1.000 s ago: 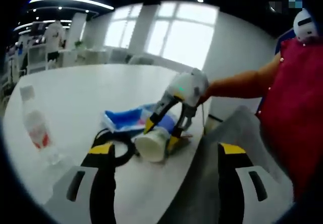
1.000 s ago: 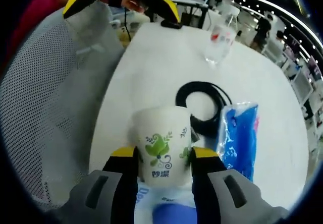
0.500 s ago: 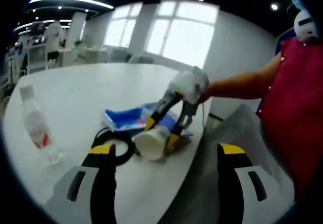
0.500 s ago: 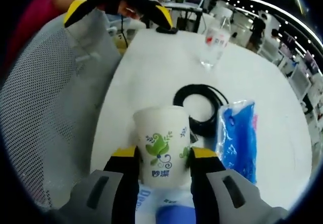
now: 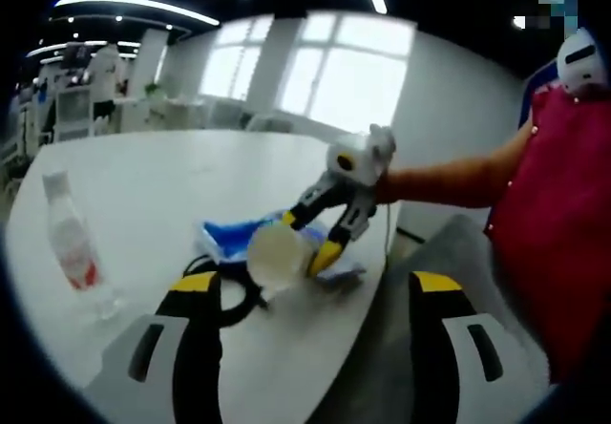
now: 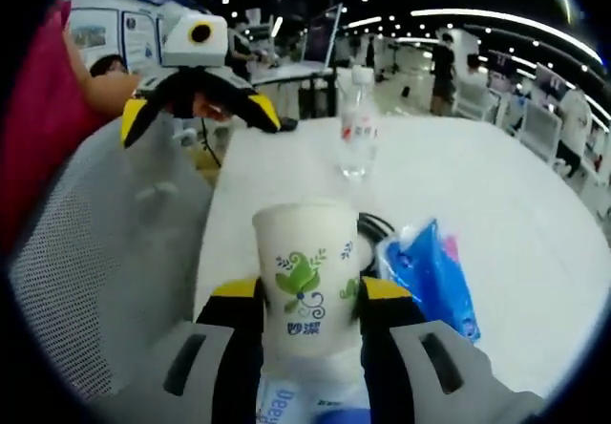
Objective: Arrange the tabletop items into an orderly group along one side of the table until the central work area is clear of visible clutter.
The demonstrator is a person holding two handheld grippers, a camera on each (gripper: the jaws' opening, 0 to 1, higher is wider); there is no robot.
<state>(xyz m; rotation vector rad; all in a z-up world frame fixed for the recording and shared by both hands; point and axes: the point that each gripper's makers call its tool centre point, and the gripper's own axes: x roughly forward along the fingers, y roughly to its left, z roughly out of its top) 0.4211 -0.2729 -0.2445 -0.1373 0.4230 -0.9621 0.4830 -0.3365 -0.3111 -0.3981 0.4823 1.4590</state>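
In the left gripper view, the left gripper (image 5: pixel 304 295) has its two yellow-tipped jaws spread wide with nothing between them, low over the near edge of the white table (image 5: pixel 172 171). Farther on, the right gripper (image 5: pixel 320 228) comes in from the right and grasps a paper cup (image 5: pixel 277 255), whose round mouth faces the camera; the cup appears lifted a little above the table. Just behind the cup lies a blue plastic pack (image 5: pixel 234 236), and a black coiled cable (image 5: pixel 239 295) lies near it, partly hidden by the left jaw. A clear water bottle (image 5: pixel 74 252) with a red label stands at the far left, well apart from the others. A grey mesh chair back (image 5: pixel 430 281) is on the right.

In the right gripper view, the right gripper (image 6: pixel 307 295) is clenched on the paper cup (image 6: pixel 305 276), upright, with a green leaf print and small blue characters too blurred to read. The blue pack (image 6: pixel 430 276) lies right of the cup, the cable (image 6: pixel 372 223) behind it, and the bottle (image 6: pixel 356 123) farther away. The left gripper (image 6: pixel 199 109) hangs at the far left, jaws apart.
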